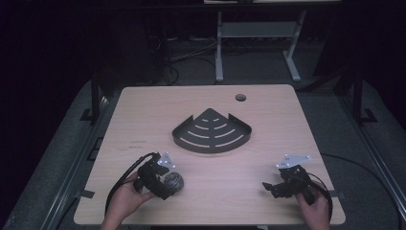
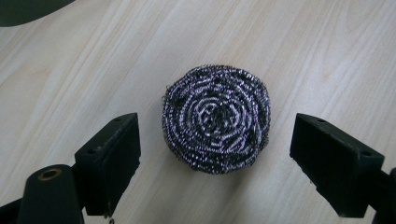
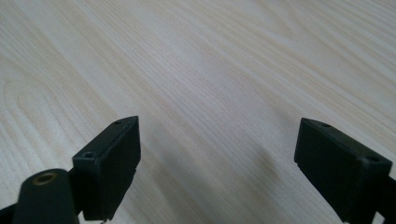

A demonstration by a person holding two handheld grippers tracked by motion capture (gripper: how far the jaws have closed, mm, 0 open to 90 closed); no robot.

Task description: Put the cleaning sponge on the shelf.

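Observation:
A round steel-wool scourer [image 1: 173, 181] lies on the wooden table [image 1: 210, 98] near the front left. My left gripper [image 1: 165, 184] hovers over it, open. In the left gripper view the scourer [image 2: 216, 117] sits between the two jaws with a gap on each side, and the left gripper [image 2: 215, 154] touches nothing. My right gripper [image 1: 269, 188] rests low at the front right, open, and the right gripper [image 3: 217, 158] has bare wood between its jaws. A dark fan-shaped slotted corner rack [image 1: 212, 131] lies at the table's middle.
A round cable hole [image 1: 240, 97] is in the table near the far edge. Past the table stand the white legs of another desk [image 1: 219, 48] and floor cables. A dark edge of the rack [image 2: 28, 9] shows at the top left of the left gripper view.

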